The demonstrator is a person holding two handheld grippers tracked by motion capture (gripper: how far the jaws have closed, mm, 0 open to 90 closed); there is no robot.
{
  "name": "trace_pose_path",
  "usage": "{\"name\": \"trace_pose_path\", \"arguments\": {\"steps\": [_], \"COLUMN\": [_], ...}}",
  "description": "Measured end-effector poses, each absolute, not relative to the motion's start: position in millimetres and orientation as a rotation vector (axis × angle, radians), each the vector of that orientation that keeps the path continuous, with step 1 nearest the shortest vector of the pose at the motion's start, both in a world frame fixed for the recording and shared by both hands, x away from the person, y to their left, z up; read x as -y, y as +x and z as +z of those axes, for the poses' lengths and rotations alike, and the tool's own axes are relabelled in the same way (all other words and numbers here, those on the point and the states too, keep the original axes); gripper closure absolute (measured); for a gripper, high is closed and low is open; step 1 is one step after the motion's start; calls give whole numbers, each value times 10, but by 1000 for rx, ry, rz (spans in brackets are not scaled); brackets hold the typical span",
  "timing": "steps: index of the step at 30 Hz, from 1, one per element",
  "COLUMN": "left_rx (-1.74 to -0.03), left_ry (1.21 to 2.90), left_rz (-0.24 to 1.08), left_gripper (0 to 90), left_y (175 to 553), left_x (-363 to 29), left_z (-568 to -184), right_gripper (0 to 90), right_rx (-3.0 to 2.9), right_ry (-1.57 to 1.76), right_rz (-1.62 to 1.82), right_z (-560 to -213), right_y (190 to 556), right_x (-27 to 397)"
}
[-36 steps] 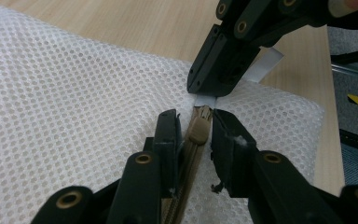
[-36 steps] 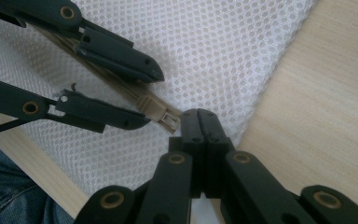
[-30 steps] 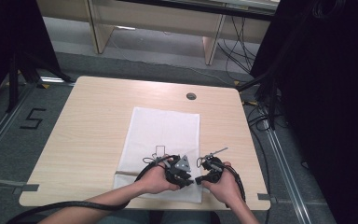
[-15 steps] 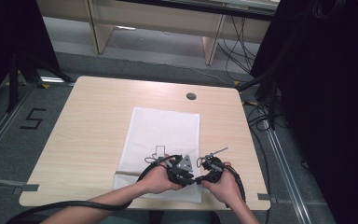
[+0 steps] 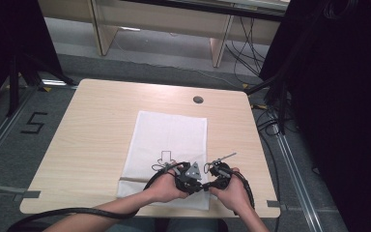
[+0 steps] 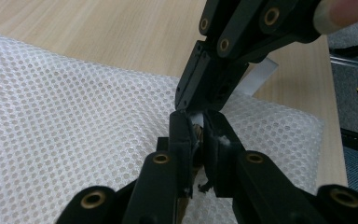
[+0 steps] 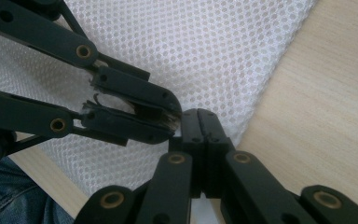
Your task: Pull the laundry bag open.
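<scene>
Both forearms enter from the near edge of the table (image 5: 101, 111) in the high view and angle inward, hands close together just above that edge. The left hand (image 5: 166, 186) carries the left gripper (image 5: 189, 175), with its grey three-cornered plate facing up. The right hand (image 5: 232, 188) carries the right gripper (image 5: 211, 175). The jaw tips of the two meet nose to nose.

White mesh bag (image 5: 169, 154): lies flat on the table, long side running away from the person, a little right of centre. Its near end is under the hands. An arrow outline is printed on it, just beyond the grippers.

Left gripper (image 6: 196, 122), own view: jaws have just been closing and stand almost together, a small white bit of material pinched between the pads, mesh bag (image 6: 74, 121) directly beneath. Right gripper's tips (image 6: 200, 100) come down from above and touch the left's.

Right gripper (image 7: 199, 123), own view: jaws pressed fully together. I cannot tell whether they nip any mesh. The left gripper's tips (image 7: 170, 114) abut from the left side, over the bag (image 7: 205, 51) near its edge.

Room: bare wood left and right of the bag and beyond it to the far edge. A cable port (image 5: 198, 100) sits near the far edge. The bag's right-hand edge runs close beside the right gripper.
</scene>
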State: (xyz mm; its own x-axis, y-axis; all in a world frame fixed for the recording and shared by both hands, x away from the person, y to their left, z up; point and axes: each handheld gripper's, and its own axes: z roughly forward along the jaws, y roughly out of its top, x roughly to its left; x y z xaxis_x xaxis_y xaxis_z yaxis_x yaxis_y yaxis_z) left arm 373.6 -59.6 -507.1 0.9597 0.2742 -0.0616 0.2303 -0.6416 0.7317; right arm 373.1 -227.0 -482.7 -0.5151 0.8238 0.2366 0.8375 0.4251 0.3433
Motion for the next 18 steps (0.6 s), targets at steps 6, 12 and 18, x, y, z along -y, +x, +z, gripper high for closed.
{"name": "trace_pose_path", "arguments": {"steps": [6, 12, 18], "left_rx": [-372, -372, -382], "left_ry": [2275, 2270, 2273], "left_rz": [63, 60, 56], "left_gripper": [822, 824, 824], "left_y": [3725, 3728, 3721], "left_x": [595, 583, 532], "left_z": [-5071, -5062, -5018], "right_gripper": [900, 900, 900], "right_rx": [2623, 2641, 2651], "right_ry": [-1535, -1545, -1531], "right_rz": [-654, -647, -654], "right_z": [-4825, -4822, -4824], "right_y": [3724, 3706, 3713], "right_x": [2270, 2244, 2252]}}
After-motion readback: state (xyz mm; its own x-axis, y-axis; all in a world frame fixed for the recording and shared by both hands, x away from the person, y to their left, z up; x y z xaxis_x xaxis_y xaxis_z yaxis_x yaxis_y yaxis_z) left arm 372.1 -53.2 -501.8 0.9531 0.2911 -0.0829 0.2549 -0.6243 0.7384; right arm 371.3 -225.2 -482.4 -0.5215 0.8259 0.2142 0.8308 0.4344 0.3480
